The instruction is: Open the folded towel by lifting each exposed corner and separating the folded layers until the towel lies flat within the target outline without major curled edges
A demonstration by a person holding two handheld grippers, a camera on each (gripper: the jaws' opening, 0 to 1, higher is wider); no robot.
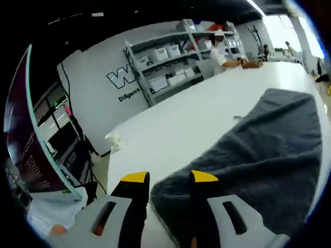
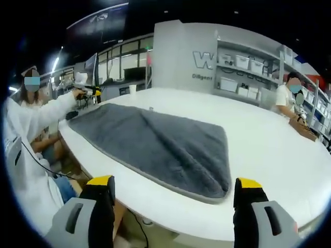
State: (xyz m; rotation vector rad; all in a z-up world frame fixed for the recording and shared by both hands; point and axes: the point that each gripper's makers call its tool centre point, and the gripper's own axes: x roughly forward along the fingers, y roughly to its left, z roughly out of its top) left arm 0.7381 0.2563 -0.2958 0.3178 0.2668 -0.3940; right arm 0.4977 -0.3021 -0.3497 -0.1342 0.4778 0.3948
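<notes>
A dark grey towel (image 2: 155, 139) lies spread on the white table (image 2: 258, 139), with a soft crease running along its middle and one corner pointing toward me. My right gripper (image 2: 175, 182) hovers open in front of that corner, jaws wide apart and nothing between them. Far left in the right gripper view, a hand holds my left gripper (image 2: 89, 93) at the towel's far corner. In the left gripper view the left gripper (image 1: 169, 178) is open, and the towel (image 1: 258, 150) has its corner edge reaching between the yellow tips, partly under the right jaw.
Shelves with white bins (image 2: 243, 72) stand by a lettered wall. A person (image 2: 287, 98) works at the table's far side near a brown item (image 2: 305, 129). A small white object (image 1: 113, 139) sits at the table edge. A monitor (image 1: 26, 150) stands beside the table.
</notes>
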